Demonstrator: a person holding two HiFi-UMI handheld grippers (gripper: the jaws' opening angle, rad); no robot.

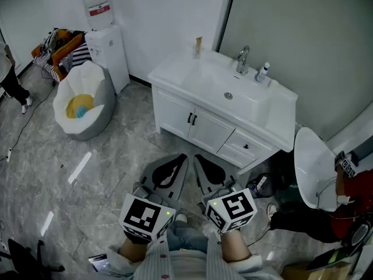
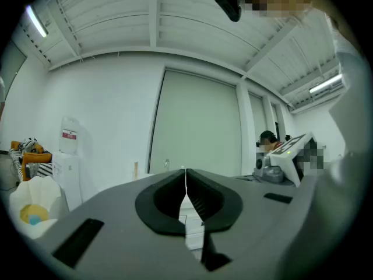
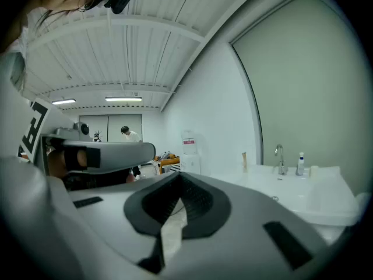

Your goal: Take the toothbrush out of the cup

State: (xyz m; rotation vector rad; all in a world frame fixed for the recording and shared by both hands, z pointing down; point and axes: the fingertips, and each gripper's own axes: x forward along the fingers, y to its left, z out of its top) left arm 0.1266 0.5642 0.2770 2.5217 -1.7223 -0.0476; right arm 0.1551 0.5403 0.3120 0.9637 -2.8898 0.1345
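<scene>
While I hold both tongs low in front of my waist, my left gripper (image 2: pixel 186 181) has its dark ribbed jaws pressed together with nothing between them. My right gripper (image 3: pixel 177 185) is the same, its tips meeting and empty. From my head view the two grey bodies lie side by side, just apart, both pointing toward the cabinet ahead. Each carries its black-and-white marker cube nearest my body, the left cube (image 1: pixel 146 216) and the right cube (image 1: pixel 232 207).

Beneath them is the grey marbled tile floor (image 1: pixel 111 168). Ahead, well apart from both tips, stands the white vanity cabinet with an inset basin (image 1: pixel 192 124). A chrome faucet (image 1: pixel 242 59) rises at the basin's back edge, and a small white bottle with a blue cap (image 1: pixel 263 73) stands just beside it.

At the counter's back left corner stands a slim tan upright item (image 1: pixel 199 47). It is too small for me to tell whether it is the cup with the toothbrush. Neither gripper is near it.

Farther left, against the wall, is a white water dispenser with a bottle on top (image 1: pixel 106 42). Near it on the floor sits a white and grey beanbag seat holding something yellow (image 1: pixel 96 107).
</scene>
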